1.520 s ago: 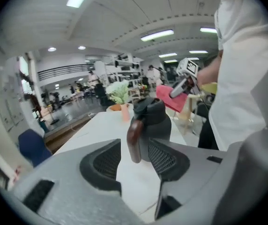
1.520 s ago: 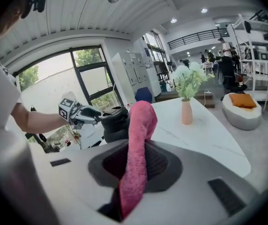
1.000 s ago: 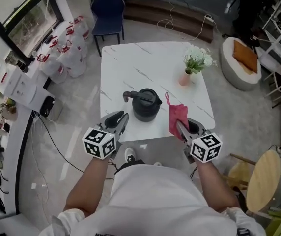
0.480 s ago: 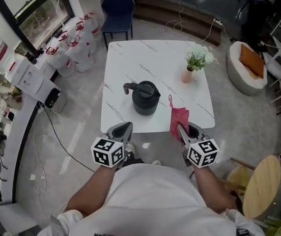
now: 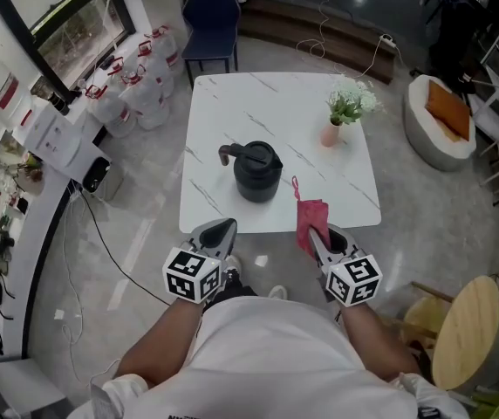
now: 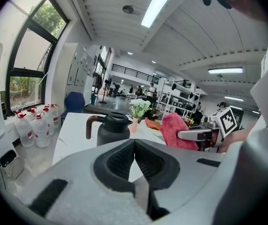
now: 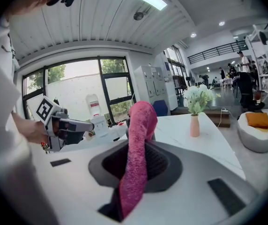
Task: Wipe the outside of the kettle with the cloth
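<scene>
A dark kettle (image 5: 256, 172) with a brown handle stands near the front of the white marble table (image 5: 232, 103); it also shows in the left gripper view as the kettle (image 6: 113, 130). My right gripper (image 5: 317, 230) is shut on a pink cloth (image 5: 310, 216) just off the table's front right edge; the cloth (image 7: 138, 149) stands up between the jaws. My left gripper (image 5: 224, 226) is shut with nothing in it, at the table's front edge, short of the kettle. In the left gripper view the jaws meet (image 6: 134, 146).
A pink vase with white flowers (image 5: 338, 116) stands at the table's right side. Beyond the table is a blue chair (image 5: 210, 16). Several water bottles (image 5: 140, 85) line the left wall. A round wooden stool (image 5: 468, 326) is at the lower right.
Both grippers have drawn back from the table toward the body. The left gripper's jaws have shut. The cloth stays held in the right gripper.
</scene>
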